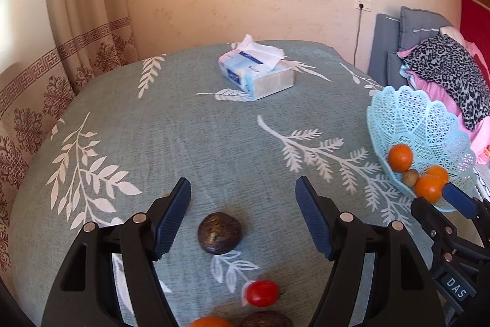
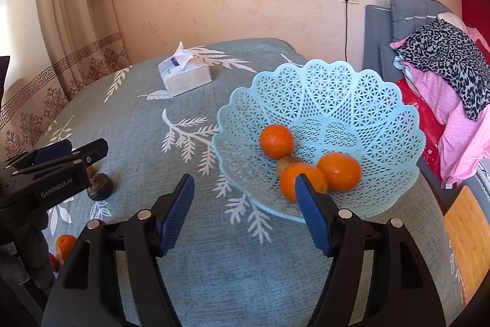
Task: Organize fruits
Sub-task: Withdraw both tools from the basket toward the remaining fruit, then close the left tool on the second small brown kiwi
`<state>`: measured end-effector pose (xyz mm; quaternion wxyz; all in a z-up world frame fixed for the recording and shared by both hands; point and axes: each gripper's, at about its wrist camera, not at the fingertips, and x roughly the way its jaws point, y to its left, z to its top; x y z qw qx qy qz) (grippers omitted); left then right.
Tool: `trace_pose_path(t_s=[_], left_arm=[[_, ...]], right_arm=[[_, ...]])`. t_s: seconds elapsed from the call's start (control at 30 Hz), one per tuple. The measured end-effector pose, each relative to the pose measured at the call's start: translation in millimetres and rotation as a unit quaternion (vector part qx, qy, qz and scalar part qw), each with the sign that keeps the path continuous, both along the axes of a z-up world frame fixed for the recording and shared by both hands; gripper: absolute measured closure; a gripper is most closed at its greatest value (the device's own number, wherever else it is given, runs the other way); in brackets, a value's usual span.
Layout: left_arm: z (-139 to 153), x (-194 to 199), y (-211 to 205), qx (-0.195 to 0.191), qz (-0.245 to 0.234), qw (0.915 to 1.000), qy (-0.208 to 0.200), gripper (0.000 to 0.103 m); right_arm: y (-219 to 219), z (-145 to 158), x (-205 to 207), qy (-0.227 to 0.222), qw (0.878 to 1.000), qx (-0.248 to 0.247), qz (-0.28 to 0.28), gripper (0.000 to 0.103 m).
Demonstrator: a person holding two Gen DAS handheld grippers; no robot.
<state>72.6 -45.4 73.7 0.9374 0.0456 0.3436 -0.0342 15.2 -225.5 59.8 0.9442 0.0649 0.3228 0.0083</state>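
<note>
- The left gripper (image 1: 243, 189) hangs over the table (image 1: 190, 124) with its jaws spread wide and nothing pinched between them.
- A dark brown round fruit (image 1: 219, 232) lies on the cloth below the gap between the left gripper's blue pads (image 1: 173, 219), touching neither.
- Nearer the camera sits a small red tomato (image 1: 262, 293), and at the bottom edge of the left wrist view an orange (image 1: 211, 322) and a second dark fruit (image 1: 266, 319) are cut off by the frame.
- The right gripper (image 2: 245, 189) also has its jaws spread and empty; it hovers at the near rim of the light blue lattice basket (image 2: 352, 94).
- In the basket lie three oranges (image 2: 276, 141), and a small brownish fruit (image 2: 284, 163) sits wedged among them; the nearest orange looks slightly blurred, so I cannot tell whether it is at rest.
- The right gripper's right pad overlaps the nearest orange in the picture, but it seems to sit above and in front of it, not touching.
- A tissue pack (image 1: 255, 72) with one sheet pulled up stands towards the far side of the table, well apart from the fruit.
- Beyond the basket, folded clothes (image 2: 444, 72) are piled on grey furniture.
</note>
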Motion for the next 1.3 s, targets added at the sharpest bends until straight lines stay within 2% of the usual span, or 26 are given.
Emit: trace_pose_path(t_s=[0.57,0.73,0.97,1.07,1.13,1.3], left_arm=[[-27.8,8.1,86.7,-0.020,0.076,0.9958,0.048,0.032],[-31.4,17.5,93.9,-0.036,0.073,0.9946,0.065,0.032],[-36.7,38.1,90.2,-0.045,0.042,0.9928,0.103,0.032],[-41.0,46.5,86.2,-0.041,0.027,0.9916,0.120,0.047],[-44.7,51.3,84.9,-0.041,0.020,0.9903,0.132,0.065],[-47.0,53.8,80.4,-0.045,0.002,0.9893,0.139,0.077]], right_arm=[[15.5,-3.4,-0.3,0.002,1.000,-0.008,0.018,0.027],[18.7,-1.6,-2.6,-0.002,1.000,-0.009,0.024,0.027],[23.8,0.2,-5.0,-0.006,0.999,-0.011,0.034,0.027],[26.1,0.6,-5.3,-0.007,0.999,-0.011,0.038,0.027],[27.7,0.7,-5.0,-0.007,0.999,-0.012,0.041,0.027],[31.1,0.9,-4.4,-0.006,0.999,-0.012,0.047,0.027]])
